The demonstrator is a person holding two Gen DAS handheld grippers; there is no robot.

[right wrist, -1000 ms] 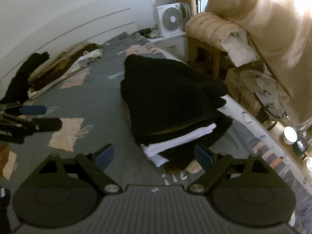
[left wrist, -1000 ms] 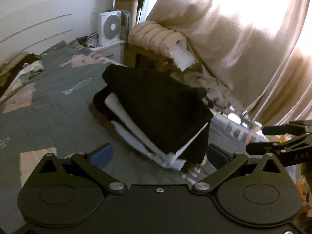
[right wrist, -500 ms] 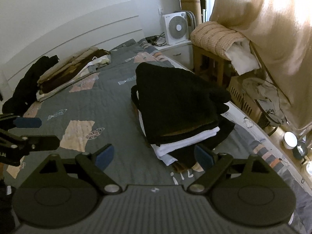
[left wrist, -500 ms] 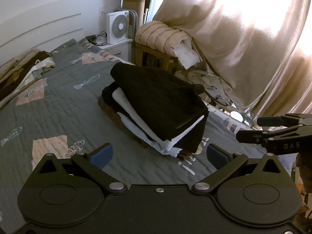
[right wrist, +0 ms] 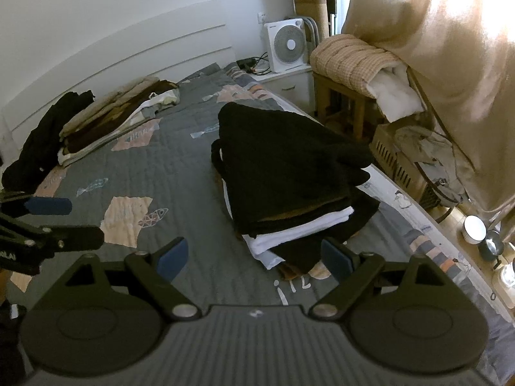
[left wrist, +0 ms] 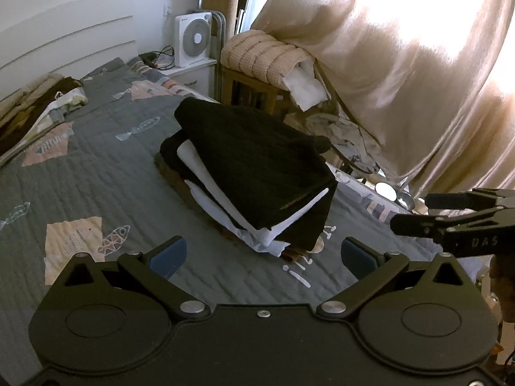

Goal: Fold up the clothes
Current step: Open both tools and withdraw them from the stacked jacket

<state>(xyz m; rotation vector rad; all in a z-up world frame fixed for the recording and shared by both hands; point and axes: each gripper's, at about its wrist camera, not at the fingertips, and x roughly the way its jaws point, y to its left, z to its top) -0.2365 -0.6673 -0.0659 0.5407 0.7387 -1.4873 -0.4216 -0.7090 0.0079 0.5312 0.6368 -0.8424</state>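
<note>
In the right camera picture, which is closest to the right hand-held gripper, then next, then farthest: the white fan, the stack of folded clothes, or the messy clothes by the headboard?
From the right hand-held gripper:
1. Stack of folded clothes, just ahead on the bed.
2. Messy clothes, far left by the headboard.
3. White fan, back on the nightstand.

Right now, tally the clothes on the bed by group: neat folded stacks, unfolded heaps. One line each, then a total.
Neat folded stacks: 1, the black-and-white stack near the bed's edge.
Unfolded heaps: 2, the beige-and-brown heap and the black heap by the headboard.
Total: 3
</note>
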